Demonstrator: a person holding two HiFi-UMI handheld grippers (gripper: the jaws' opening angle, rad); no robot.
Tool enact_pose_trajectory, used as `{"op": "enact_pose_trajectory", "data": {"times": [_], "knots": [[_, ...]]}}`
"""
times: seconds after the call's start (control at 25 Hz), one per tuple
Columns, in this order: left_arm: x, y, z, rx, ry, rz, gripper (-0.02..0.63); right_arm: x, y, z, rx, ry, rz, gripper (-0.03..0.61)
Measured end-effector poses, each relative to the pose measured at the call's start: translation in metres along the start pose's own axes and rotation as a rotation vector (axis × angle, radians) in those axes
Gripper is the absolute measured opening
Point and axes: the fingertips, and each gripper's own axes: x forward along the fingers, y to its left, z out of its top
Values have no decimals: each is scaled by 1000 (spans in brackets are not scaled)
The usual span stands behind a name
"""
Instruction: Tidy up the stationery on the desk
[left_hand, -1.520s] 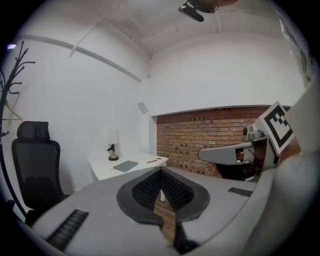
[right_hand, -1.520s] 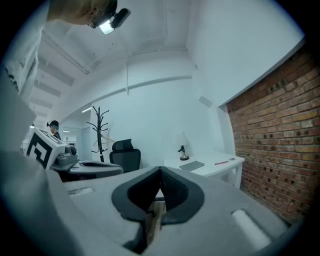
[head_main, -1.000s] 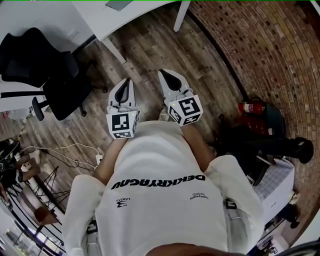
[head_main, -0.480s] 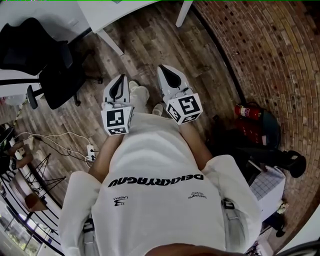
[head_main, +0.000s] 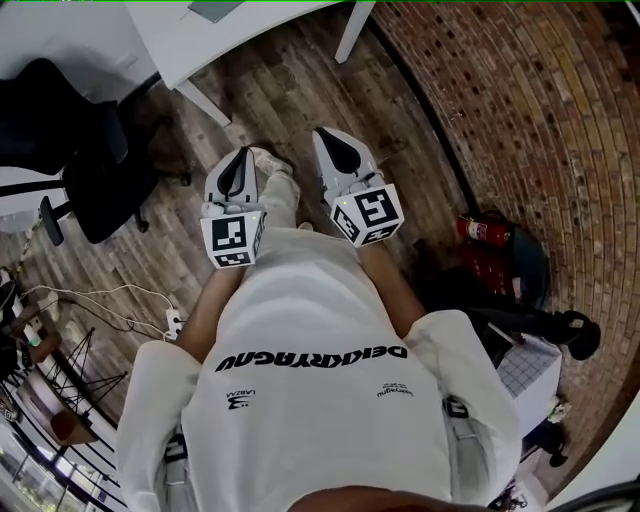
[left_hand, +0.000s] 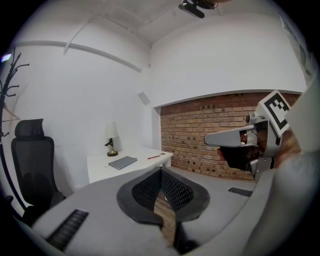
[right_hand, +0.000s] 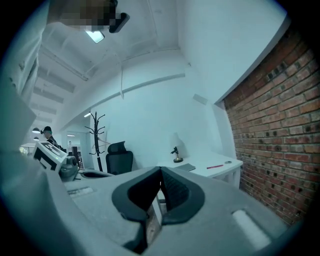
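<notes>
I am looking at a dark grey notebook (left_hand: 122, 162) lying flat on the white counter (left_hand: 100, 171), with a thin red pen (left_hand: 154, 156) lying just to its right and a small lamp (left_hand: 111, 144) standing behind it. I am holding the left gripper (head_main: 240, 165) and right gripper (head_main: 333, 148) well short of the counter, over the wooden floor (head_main: 300, 90), both with jaws pressed together and pinching nothing. A brick wall (head_main: 520, 120) is running along the right and a black office chair (head_main: 90, 170) is standing at the left.

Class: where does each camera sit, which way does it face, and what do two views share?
Head view: on head, facing down; wooden plank floor, white shirt, left gripper, right gripper.
Left gripper view: on its gripper, facing white desk; shut jaws show.
Right gripper view: likewise, jaws shut.
Both gripper views share the desk.
</notes>
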Motion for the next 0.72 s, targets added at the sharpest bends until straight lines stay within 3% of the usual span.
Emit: {"op": "enact_pose_trajectory", "data": {"times": [0.2, 0.72], "knots": [[62, 33, 21, -28, -28, 36, -2, 63, -38, 10, -12, 24, -2, -3], [248, 197, 83, -101, 24, 92, -2, 295, -108, 48, 40, 135, -36, -3]]}}
